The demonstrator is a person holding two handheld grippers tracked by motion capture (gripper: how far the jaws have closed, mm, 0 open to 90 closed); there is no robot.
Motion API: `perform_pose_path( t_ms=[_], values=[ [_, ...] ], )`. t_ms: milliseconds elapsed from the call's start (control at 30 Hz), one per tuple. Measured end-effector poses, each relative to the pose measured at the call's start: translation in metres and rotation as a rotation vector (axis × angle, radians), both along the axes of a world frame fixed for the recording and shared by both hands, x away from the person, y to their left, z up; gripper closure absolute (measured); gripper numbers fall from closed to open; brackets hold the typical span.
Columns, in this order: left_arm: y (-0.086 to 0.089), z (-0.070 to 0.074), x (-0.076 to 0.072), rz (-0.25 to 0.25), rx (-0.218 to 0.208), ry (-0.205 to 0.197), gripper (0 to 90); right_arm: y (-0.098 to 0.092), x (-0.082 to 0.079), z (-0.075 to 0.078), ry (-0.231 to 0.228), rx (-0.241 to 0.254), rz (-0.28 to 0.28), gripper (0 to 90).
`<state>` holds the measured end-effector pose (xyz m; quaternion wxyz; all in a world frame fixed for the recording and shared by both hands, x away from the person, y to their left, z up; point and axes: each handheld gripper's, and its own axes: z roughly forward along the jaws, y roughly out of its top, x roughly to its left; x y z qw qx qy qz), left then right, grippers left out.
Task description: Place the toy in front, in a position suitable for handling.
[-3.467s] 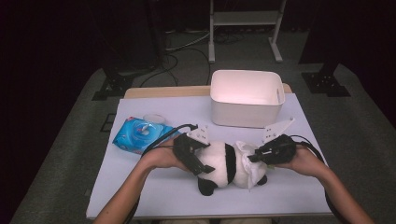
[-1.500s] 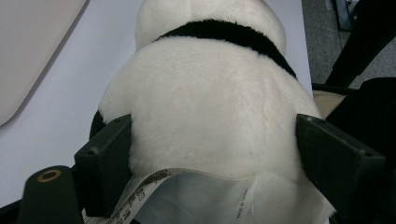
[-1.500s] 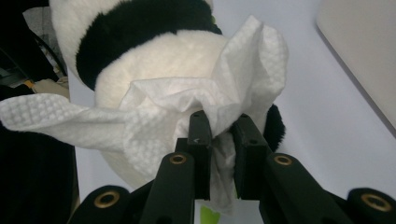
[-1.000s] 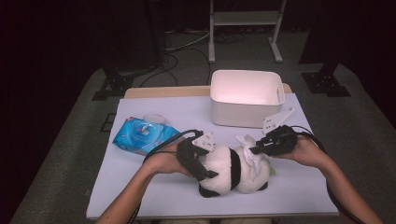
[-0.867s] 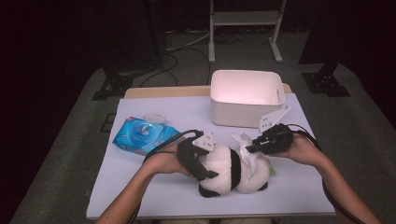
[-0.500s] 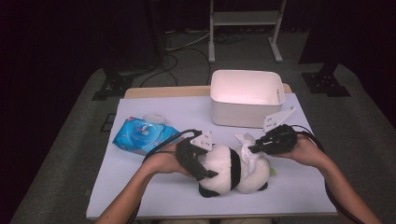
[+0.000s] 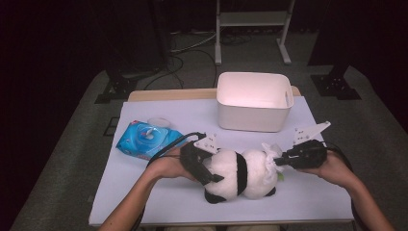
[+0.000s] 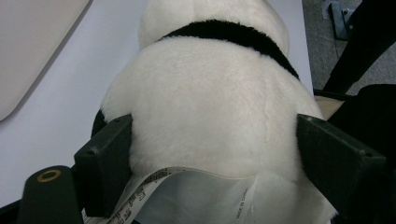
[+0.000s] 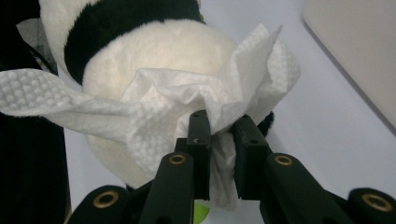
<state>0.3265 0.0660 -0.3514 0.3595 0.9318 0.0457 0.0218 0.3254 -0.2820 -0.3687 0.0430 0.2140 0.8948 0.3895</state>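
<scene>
High view: left gripper (image 7: 199, 166) clamps the panda (image 7: 238, 174) wide; right gripper (image 7: 284, 160) pinches a wipe (image 9: 196, 100), which might slip while rubbing.

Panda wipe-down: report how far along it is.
Done: a wet wipe is out of the blue wipe pack, and the left gripper has the plush panda clamped at its sides on the table. In hand: the right gripper, shut on the wipe, presses it against the panda's white fur. Left: the rest of the fur; whether any is clean cannot be told.
</scene>
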Motion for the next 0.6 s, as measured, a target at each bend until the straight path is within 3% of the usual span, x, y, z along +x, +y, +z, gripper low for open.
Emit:
perform_pose_path(
  t_ms=[300,600],
  values=[
    [-0.002,0.000,0.001,0.009,0.005,0.000,15.7,-0.003,-0.015,-0.003,-0.016,-0.010,0.004,78.2],
    [-0.010,-0.001,0.003,0.014,0.009,0.003,15.4,0.031,-0.020,0.010,-0.049,-0.038,0.103,78.2]
  ],
)
